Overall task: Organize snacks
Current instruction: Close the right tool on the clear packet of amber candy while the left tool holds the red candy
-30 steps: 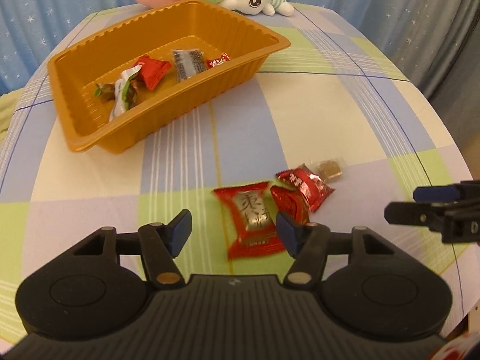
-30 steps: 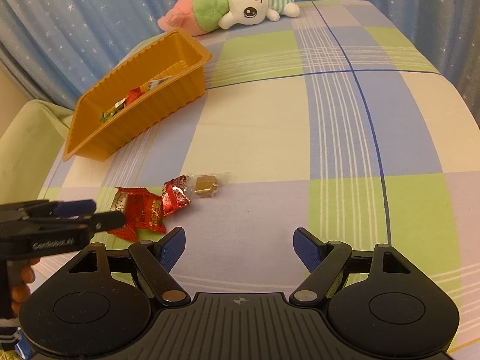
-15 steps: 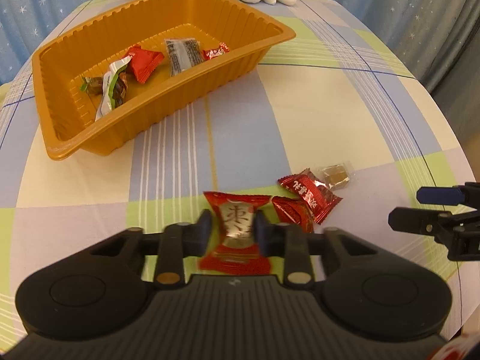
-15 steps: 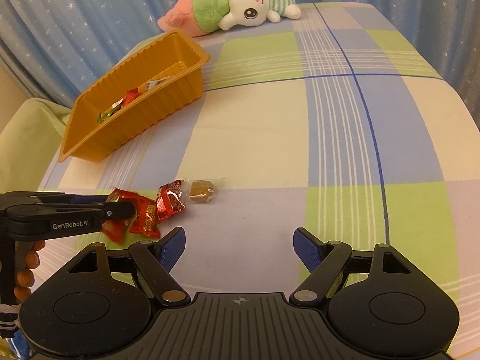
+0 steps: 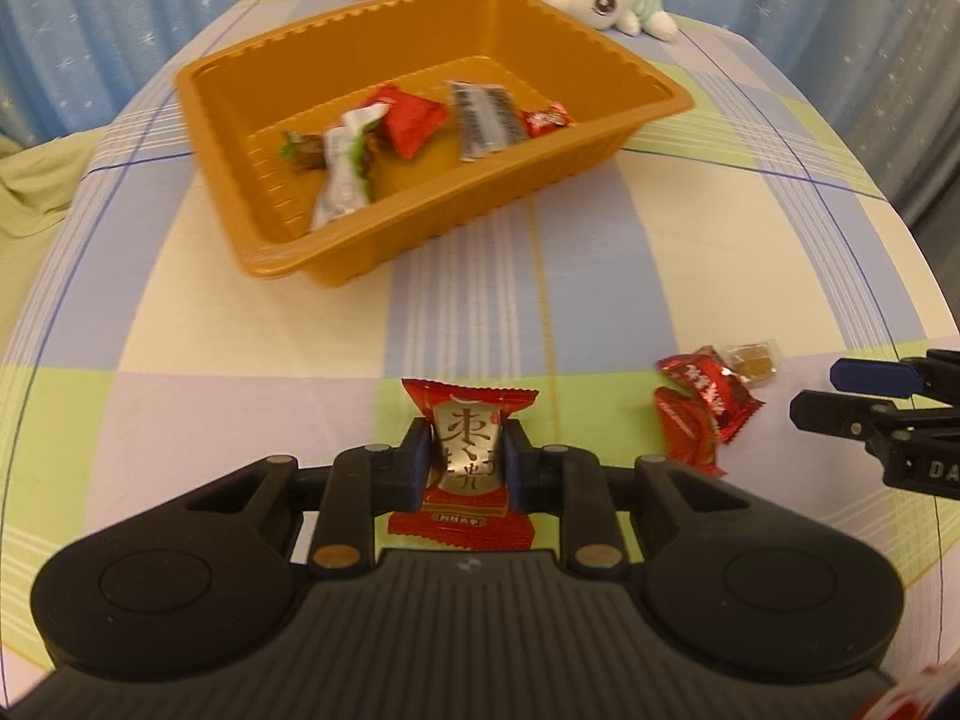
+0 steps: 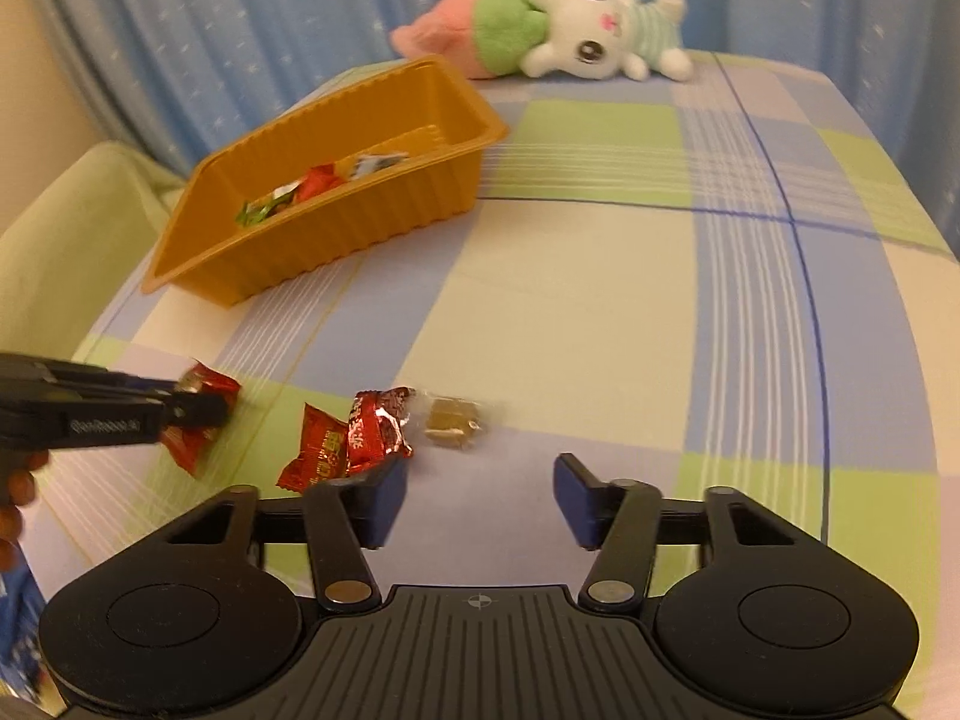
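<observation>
My left gripper is shut on a red and gold snack packet, held over the checked cloth; the right wrist view shows it at the left. An orange tray stands further back with several wrapped snacks inside. Two small red packets and a clear-wrapped brown candy lie on the cloth. My right gripper hovers just in front of them, its jaws closing with nothing between them; the brown candy lies slightly beyond its fingertips.
A plush rabbit lies at the far edge of the table against a blue curtain. A pale green cushion sits left of the table. A hand shows at the lower left.
My left gripper closed on the red and gold packet and carried it left, away from the other sweets. My right gripper's jaws have narrowed and it has edged toward the brown candy.
</observation>
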A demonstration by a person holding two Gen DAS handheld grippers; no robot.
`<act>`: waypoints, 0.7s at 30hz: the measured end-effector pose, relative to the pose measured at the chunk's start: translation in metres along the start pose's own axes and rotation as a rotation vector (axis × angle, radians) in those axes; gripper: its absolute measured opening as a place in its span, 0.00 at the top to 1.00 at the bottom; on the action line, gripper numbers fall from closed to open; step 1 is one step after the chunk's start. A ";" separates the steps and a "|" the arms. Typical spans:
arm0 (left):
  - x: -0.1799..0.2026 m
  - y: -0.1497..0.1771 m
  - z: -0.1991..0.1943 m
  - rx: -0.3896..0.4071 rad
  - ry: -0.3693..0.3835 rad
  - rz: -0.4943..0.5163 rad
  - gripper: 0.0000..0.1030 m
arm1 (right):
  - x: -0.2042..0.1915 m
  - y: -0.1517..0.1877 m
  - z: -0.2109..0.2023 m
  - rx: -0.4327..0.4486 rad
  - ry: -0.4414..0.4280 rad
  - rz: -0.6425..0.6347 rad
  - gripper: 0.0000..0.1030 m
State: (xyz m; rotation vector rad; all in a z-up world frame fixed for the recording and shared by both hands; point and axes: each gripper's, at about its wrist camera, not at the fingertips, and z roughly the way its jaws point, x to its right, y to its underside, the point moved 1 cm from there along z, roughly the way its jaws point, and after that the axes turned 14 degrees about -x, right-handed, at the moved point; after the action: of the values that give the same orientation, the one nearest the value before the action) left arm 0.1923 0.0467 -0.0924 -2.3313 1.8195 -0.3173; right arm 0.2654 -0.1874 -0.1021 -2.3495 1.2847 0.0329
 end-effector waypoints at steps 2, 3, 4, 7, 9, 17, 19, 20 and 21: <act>-0.005 0.002 -0.002 0.001 -0.002 -0.013 0.78 | -0.002 -0.002 0.006 -0.005 0.025 -0.051 0.49; -0.007 0.003 -0.003 0.002 -0.003 -0.018 0.78 | -0.002 -0.003 0.010 -0.012 0.038 -0.073 0.49; -0.008 0.005 -0.004 0.003 -0.004 -0.022 0.78 | -0.002 -0.004 0.012 -0.015 0.048 -0.092 0.49; -0.011 0.007 -0.005 0.002 -0.003 -0.032 0.78 | 0.000 -0.006 0.019 -0.020 0.066 -0.133 0.49; -0.012 0.008 -0.006 0.002 -0.005 -0.033 0.78 | 0.000 -0.009 0.022 -0.019 0.072 -0.157 0.49; -0.018 0.009 -0.009 0.006 -0.013 -0.047 0.78 | -0.012 -0.017 0.037 -0.009 0.076 -0.317 0.49; -0.020 0.009 -0.010 0.007 -0.016 -0.054 0.78 | -0.015 -0.020 0.040 0.000 0.071 -0.346 0.49; -0.021 0.009 -0.010 0.007 -0.017 -0.056 0.78 | -0.016 -0.021 0.042 0.003 0.066 -0.359 0.50; -0.022 0.009 -0.010 0.008 -0.019 -0.058 0.78 | -0.016 -0.022 0.043 0.004 0.061 -0.368 0.51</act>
State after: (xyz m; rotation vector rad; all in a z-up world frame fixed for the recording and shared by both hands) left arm 0.1762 0.0656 -0.0861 -2.3774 1.7412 -0.3084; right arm 0.2824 -0.1470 -0.1280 -2.5627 0.8588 -0.1588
